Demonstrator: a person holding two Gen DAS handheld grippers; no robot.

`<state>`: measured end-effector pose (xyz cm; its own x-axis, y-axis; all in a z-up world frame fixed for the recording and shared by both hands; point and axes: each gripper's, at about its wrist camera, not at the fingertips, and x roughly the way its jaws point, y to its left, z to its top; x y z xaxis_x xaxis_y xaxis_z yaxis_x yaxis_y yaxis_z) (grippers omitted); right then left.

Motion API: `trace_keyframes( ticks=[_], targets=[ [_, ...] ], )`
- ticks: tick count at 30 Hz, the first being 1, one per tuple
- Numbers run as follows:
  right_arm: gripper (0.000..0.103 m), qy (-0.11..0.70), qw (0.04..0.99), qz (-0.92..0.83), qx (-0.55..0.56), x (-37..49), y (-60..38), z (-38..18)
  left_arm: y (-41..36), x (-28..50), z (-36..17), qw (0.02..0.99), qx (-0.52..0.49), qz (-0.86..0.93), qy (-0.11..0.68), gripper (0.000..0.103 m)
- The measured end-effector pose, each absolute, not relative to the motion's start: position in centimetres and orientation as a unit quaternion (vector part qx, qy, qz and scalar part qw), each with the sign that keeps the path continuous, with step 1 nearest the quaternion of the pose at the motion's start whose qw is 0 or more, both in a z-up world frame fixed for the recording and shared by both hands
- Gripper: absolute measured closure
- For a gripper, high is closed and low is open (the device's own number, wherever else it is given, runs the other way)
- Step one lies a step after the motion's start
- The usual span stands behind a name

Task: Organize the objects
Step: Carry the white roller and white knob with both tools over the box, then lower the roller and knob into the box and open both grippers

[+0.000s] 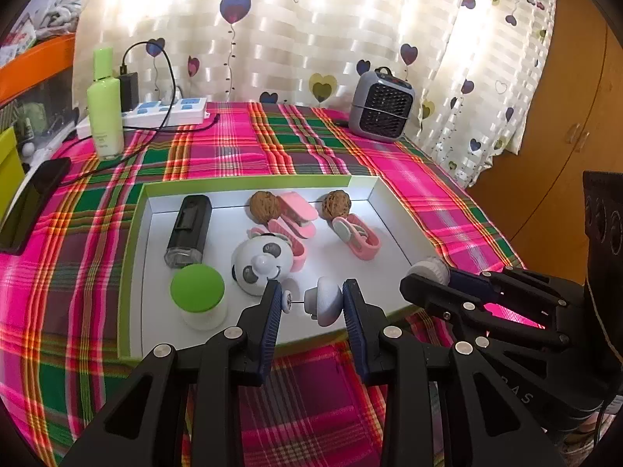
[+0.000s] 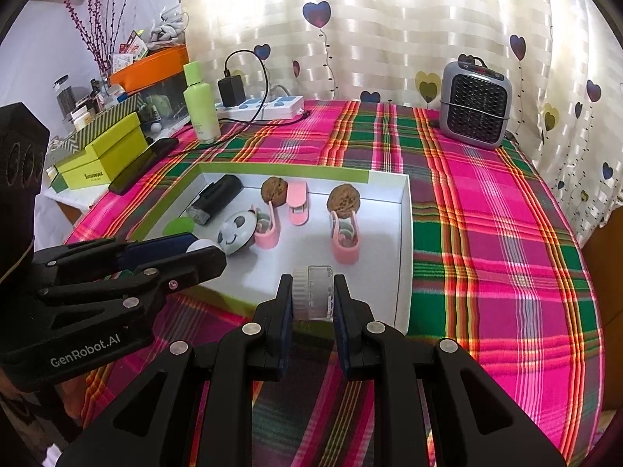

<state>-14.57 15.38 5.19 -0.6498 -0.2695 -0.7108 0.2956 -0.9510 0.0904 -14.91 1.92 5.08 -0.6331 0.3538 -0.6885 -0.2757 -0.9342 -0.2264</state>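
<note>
1. On the plaid cloth (image 1: 241, 148), woven in pink, green and orange stripes, sat a shallow white cardboard tray (image 1: 373, 202) with a lime-green rim.
2. The left gripper (image 1: 311, 301) was nearly closed, its ribbed blue pads pressing a small white dome-shaped piece (image 1: 325, 299) with a thin metal pin and a tiny wheel-like cap at its left end. The piece was held just above the near edge of the tray.
3. The right gripper (image 2: 311, 295) was closed on a short cylinder (image 2: 313, 292), part clear plastic and part white with fine ridges. It hung over the near right corner of the tray.
4. Inside the tray lay the following items:
   - a black rectangular case (image 1: 189, 229) with a clear end, at the left;
   - a small white jar with a rounded matte green lid (image 1: 197, 292), near the front left;
   - a glossy round panda-faced toy (image 1: 261, 266), just right of the jar;
   - two wrinkled brown walnuts (image 1: 263, 202) at the back, well apart;
   - three pink plastic clips (image 1: 360, 235), smooth and oblong, one beside each walnut and one touching the panda toy.
5. Behind the tray, on the cloth, stood a pale green bottle (image 1: 104, 113), a white power strip (image 1: 167, 111) with a black charger and cable plugged in, and a grey boxy heater (image 1: 381, 105) with a dark mesh grille.
6. A dark phone (image 1: 33, 202) lay at the left edge of the cloth.
7. A sheer striped curtain (image 1: 311, 19) printed with hearts hung at the back.
</note>
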Motion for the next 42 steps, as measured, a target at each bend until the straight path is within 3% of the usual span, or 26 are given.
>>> trace_keyframes(
  ticks=[42],
  targets=[
    [0.083, 0.026, 0.16, -0.888, 0.43, -19.0, 15.1, 2.6, 2.6, -18.5, 2.2, 0.156, -0.426, 0.89, -0.039, 0.073]
  ],
)
